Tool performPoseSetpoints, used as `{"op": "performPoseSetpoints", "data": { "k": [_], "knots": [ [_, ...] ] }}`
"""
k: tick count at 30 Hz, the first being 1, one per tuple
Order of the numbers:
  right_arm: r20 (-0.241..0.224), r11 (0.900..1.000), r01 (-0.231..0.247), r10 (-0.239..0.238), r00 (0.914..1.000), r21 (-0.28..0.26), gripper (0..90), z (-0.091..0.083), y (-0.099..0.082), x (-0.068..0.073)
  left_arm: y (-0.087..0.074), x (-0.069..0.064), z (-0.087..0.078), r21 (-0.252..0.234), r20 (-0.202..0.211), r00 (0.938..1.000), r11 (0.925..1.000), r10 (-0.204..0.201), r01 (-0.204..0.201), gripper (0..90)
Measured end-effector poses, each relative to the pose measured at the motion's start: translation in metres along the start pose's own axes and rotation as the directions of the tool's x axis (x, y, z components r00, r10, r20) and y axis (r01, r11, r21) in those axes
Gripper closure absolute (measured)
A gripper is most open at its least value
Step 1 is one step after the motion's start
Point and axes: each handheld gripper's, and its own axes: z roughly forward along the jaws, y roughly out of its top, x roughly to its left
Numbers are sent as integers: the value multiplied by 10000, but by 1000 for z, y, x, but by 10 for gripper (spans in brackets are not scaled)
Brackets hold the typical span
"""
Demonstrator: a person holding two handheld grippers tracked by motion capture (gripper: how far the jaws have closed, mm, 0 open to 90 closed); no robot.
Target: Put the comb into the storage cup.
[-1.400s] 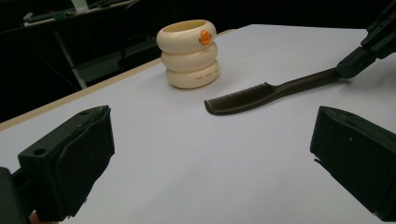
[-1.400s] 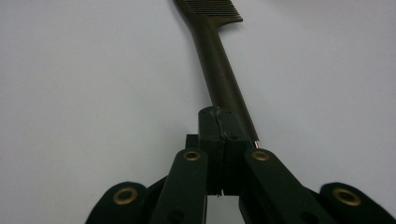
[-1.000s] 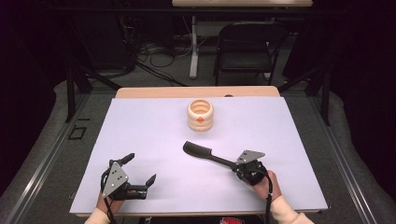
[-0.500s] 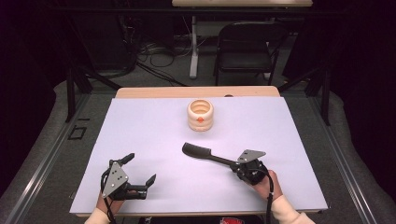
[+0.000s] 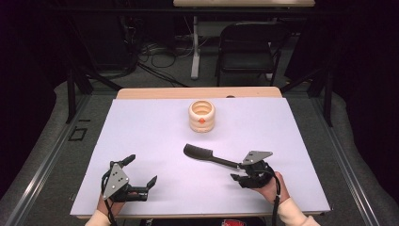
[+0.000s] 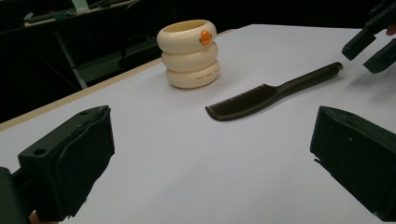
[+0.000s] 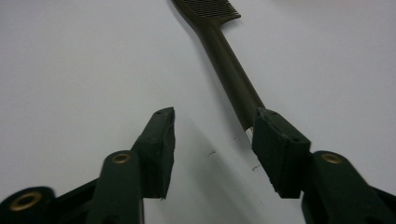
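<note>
Freshly parted from the comb (image 5: 207, 156) handle's end, right tongs (image 5: 241, 171) spread beside it, comb flat mid-counter (image 5: 141, 136) before the ringed cup (image 5: 202, 116); left tongs (image 5: 140, 172) gaping, idle nearby.

Both hand-held grippers are matte black: the left gripper (image 5: 141, 176) and the right gripper (image 5: 239, 172) each carry a grey three-cornered plate with small dark screw holes on top. Brass-coloured rivets sit in the right one's jaw arms. Black cables trail back along pale cream sleeves.
</note>
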Motion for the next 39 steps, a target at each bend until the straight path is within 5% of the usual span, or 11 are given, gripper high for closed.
{"op": "performPoseSetpoints", "data": {
  "k": [7,16,39],
  "knots": [
    [122,9998,-177,176,9998,94,214,-4,0,-5,0,0,0,-5,-7,10000,10000,-29,29,0],
    [35,9985,18,-20,10000,551,92,2,1,-7,0,0,0,18,2,10000,10000,-38,38,0],
    [-155,9977,49,-38,9999,677,0,5,16,-14,-1,0,1,52,-5,10000,10000,-36,36,0]
  ]
}}
